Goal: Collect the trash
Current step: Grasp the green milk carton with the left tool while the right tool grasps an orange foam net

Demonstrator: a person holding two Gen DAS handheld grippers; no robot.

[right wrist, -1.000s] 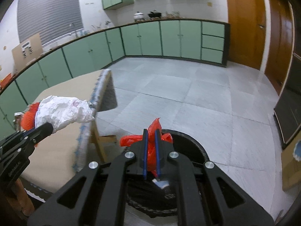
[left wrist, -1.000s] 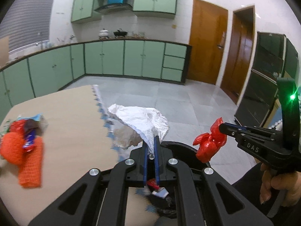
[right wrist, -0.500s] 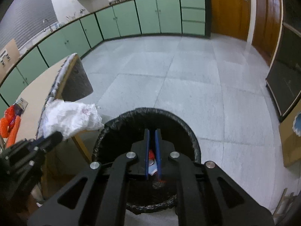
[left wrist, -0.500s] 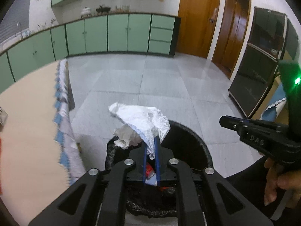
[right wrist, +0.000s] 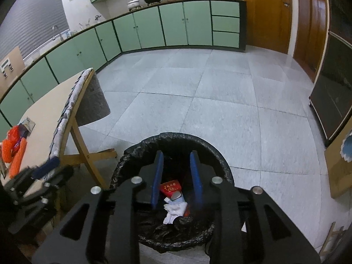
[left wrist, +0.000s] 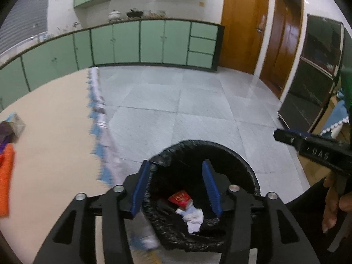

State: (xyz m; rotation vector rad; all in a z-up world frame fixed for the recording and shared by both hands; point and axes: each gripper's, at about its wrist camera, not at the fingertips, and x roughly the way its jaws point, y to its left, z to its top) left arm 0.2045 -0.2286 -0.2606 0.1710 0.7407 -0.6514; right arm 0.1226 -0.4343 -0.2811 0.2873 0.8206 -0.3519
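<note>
A black-lined trash bin (left wrist: 242,160) stands on the floor beside the table; it also shows in the right wrist view (right wrist: 220,154). Inside lie a red packet (left wrist: 179,198), white crumpled paper (left wrist: 194,217) and other scraps. My left gripper (left wrist: 176,176) is open and empty above the bin. My right gripper (right wrist: 176,167) is open and empty above the bin; the red packet (right wrist: 169,187) and white paper (right wrist: 173,211) lie below it. Orange netting and wrappers (right wrist: 14,149) lie on the table; the netting also shows in the left wrist view (left wrist: 6,180).
The beige table (left wrist: 55,143) with a patterned cloth edge is left of the bin, on wooden folding legs (right wrist: 85,151). Green cabinets (right wrist: 154,28) line the far wall. A dark cabinet (left wrist: 312,94) stands at the right. Grey tiled floor (right wrist: 220,101) spreads beyond the bin.
My left gripper has opened and the white crumpled paper has dropped into the bin. My right gripper, which released the red plastic earlier, now stands open above the bin.
</note>
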